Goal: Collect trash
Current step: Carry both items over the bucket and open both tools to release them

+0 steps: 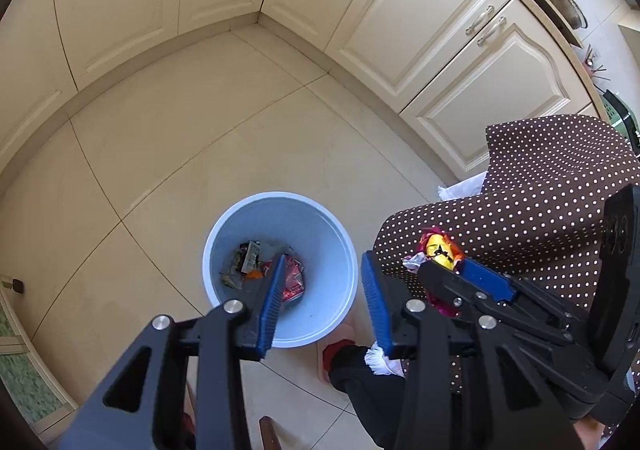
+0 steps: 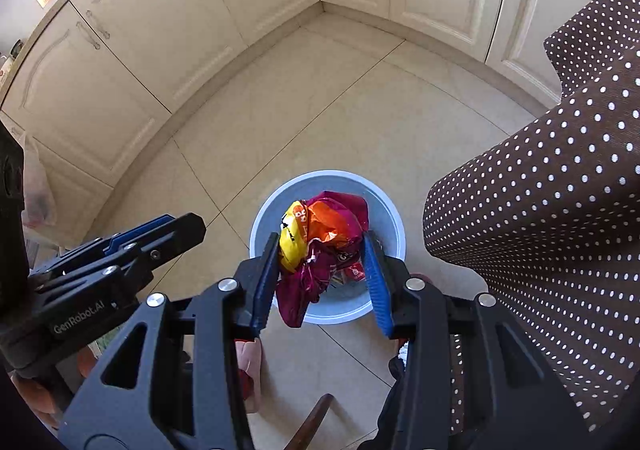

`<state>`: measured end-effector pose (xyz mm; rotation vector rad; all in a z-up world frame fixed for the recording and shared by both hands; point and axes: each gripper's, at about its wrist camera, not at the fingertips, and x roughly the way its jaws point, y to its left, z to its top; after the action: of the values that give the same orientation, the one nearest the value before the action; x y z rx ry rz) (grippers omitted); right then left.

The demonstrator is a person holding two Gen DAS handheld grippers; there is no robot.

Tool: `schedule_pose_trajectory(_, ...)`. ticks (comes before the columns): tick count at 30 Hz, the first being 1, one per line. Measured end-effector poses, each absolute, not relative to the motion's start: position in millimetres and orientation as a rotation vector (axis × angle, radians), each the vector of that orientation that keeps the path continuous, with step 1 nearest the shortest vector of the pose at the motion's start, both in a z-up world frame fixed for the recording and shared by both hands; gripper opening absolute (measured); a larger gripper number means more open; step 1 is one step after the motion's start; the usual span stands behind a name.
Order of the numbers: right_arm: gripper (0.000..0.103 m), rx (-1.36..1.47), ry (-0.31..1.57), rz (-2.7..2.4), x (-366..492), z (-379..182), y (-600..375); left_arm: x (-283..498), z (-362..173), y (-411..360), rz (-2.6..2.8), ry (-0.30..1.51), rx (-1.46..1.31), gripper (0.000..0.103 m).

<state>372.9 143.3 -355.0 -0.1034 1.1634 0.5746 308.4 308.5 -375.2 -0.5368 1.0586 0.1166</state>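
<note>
A light blue bin (image 1: 320,234) stands on the tiled floor with several crumpled wrappers (image 1: 256,262) at its bottom. My left gripper (image 1: 324,258) hangs over the bin's mouth, open, with nothing between its blue pads. My right gripper (image 2: 321,238) is shut on a crumpled yellow, orange and magenta snack wrapper (image 2: 320,226), held above the bin (image 2: 332,173). In the left wrist view the right gripper (image 1: 444,262) shows to the right of the bin with the wrapper (image 1: 440,250) at its tip. The left gripper (image 2: 184,221) appears at the left of the right wrist view.
Cream cabinet doors (image 1: 420,21) line the floor's far sides and meet in a corner. A brown cloth with white dots (image 2: 540,209) hangs close on the right of the bin. A foot in a red slipper (image 1: 340,354) stands just in front of the bin.
</note>
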Motion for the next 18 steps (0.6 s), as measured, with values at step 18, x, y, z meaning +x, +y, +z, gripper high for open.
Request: schedule_pose_trajectory(18,0.048,-0.120,1.129,0.571,378,-356,171,299,-381,329,0.169,1.061,-0.566,0.043)
